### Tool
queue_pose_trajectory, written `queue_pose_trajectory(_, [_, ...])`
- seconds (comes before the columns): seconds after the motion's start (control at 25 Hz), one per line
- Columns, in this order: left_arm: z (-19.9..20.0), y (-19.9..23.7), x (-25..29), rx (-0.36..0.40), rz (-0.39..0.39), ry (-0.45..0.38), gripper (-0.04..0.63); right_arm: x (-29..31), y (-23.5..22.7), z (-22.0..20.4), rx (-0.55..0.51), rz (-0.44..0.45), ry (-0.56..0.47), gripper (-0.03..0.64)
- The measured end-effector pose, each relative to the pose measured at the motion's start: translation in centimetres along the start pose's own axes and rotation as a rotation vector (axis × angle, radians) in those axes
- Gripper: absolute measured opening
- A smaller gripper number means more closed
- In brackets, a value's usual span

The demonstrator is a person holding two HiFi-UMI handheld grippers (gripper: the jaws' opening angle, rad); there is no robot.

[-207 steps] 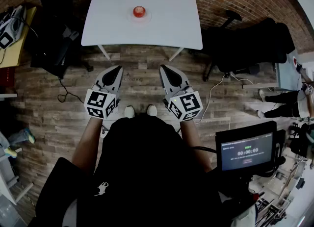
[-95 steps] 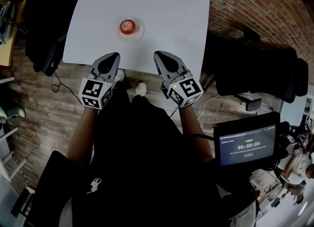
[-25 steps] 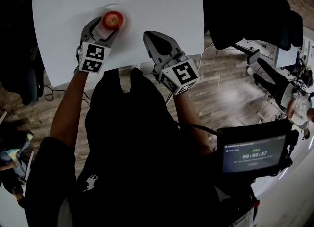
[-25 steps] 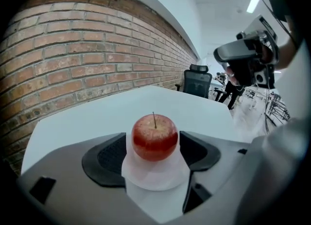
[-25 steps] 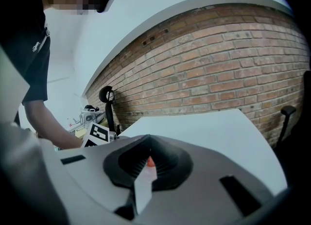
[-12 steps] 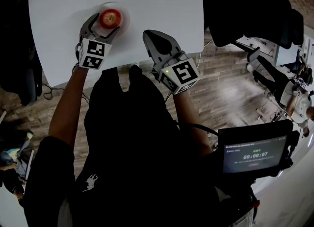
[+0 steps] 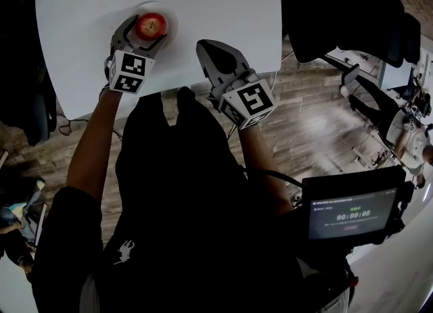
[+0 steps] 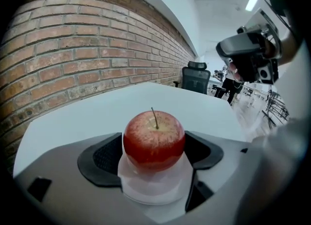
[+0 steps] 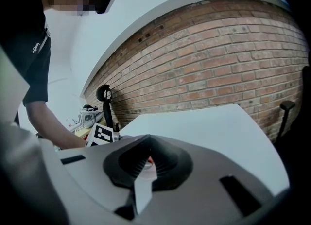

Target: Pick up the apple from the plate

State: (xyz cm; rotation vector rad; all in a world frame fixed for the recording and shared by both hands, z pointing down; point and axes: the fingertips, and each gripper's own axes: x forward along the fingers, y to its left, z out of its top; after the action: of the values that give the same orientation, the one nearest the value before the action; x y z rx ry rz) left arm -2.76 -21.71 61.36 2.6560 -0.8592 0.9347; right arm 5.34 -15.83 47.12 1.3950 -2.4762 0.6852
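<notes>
A red apple [image 7: 151, 26] [image 8: 154, 140] with a thin stem stands on a small white plate [image 8: 153, 190] near the left front of the white table [image 7: 223, 7]. My left gripper [image 7: 143, 32] [image 8: 154, 153] reaches over the plate, one dark pad on each side of the apple. Its jaws have just been opening and are open; the pads do not press the fruit. My right gripper [image 7: 203, 49] [image 9: 146, 146] hovers over the table's front edge, to the right of the plate. It is shut with nothing in it.
A brick wall [image 8: 73, 49] runs behind the table. Black office chairs [image 7: 352, 7] stand to its right over the wooden floor [image 7: 318, 122]. A small screen [image 7: 348, 213] hangs at the person's right side. The right gripper shows at the upper right of the left gripper view.
The left gripper's fingers have spread a little wider around the apple, which still sits on the plate. The right gripper has stayed where it was.
</notes>
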Motion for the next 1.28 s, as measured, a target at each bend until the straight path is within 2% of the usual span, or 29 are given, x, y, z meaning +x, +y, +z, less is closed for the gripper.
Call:
queue_pose_trajectory(0.8, [0.5,0.3,-0.5,-0.033,-0.014,-0.017,0.384,0.2,0.2,0.2,-0.002,0.014,-0.008,0.005])
queue_pose_trajectory(1.28, [1.6,0.8,-1.0,-0.037,0.017,-0.037,0.383,0.1,0.3,1.0,-0.044,0.029,-0.027,0.005])
